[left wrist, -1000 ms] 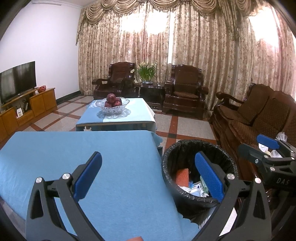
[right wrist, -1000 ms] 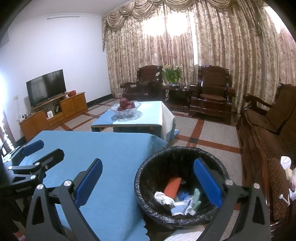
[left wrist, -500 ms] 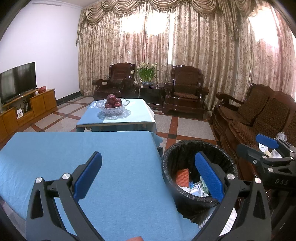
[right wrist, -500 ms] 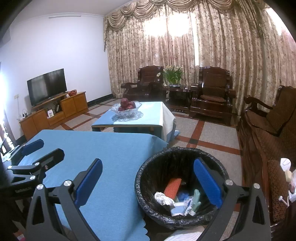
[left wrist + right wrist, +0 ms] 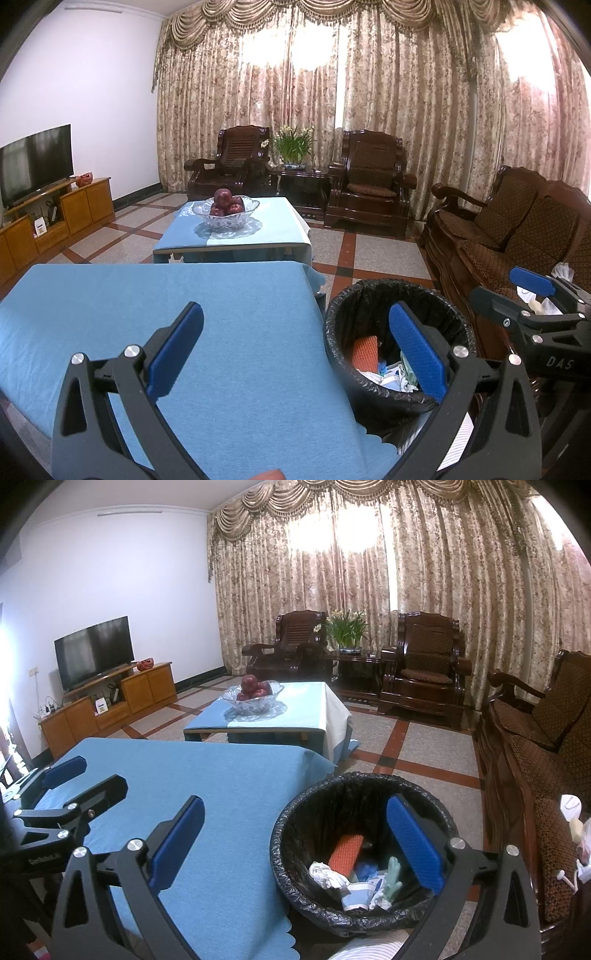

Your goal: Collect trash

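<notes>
A round bin with a black liner (image 5: 373,295) (image 5: 314,812) stands on the floor at the right edge of a table under a blue cloth (image 5: 184,295) (image 5: 184,775). Inside lie an orange mesh piece (image 5: 345,853), crumpled white paper (image 5: 325,873), a green item and other scraps. My left gripper (image 5: 295,350) is open and empty above the table's right edge and the bin. My right gripper (image 5: 295,843) is open and empty above the bin's left rim. Each gripper shows in the other's view, left (image 5: 66,775) and right (image 5: 532,284).
A low coffee table (image 5: 240,236) with a glass bowl of red apples (image 5: 225,208) stands beyond. Dark wooden armchairs (image 5: 369,177) and a sofa (image 5: 517,229) line the back and right. A TV (image 5: 35,162) on a wooden cabinet is at left.
Both grippers stay open and almost still. The views shift only slightly.
</notes>
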A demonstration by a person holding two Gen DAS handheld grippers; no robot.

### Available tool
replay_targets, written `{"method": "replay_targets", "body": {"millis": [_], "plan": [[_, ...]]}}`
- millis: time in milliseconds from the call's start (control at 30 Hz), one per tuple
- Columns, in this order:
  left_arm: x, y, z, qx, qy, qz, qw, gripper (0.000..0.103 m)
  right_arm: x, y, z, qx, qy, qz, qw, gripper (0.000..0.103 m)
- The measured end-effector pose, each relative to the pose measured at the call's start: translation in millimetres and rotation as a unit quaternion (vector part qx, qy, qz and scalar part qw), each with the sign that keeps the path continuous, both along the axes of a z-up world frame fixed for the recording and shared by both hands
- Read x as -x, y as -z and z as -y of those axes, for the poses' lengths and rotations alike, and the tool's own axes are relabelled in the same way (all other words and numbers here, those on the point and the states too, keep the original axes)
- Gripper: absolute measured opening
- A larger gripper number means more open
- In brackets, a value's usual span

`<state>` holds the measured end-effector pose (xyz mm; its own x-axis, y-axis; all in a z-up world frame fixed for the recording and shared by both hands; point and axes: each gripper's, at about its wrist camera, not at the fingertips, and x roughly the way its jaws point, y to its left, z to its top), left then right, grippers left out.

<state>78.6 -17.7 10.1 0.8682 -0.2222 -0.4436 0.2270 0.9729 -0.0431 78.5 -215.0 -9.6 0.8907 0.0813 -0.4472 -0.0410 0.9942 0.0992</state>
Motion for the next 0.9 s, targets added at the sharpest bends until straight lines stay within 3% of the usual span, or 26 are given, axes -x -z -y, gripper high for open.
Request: {"method": "replay_targets", "body": {"millis": [900], "plan": [[0.8,-1.5,-1.3,0.0,-0.001,0.0,1.0,0.098,1.2,1.5,-2.0,0.0,0.0,0.0,1.0,0.097]]}}
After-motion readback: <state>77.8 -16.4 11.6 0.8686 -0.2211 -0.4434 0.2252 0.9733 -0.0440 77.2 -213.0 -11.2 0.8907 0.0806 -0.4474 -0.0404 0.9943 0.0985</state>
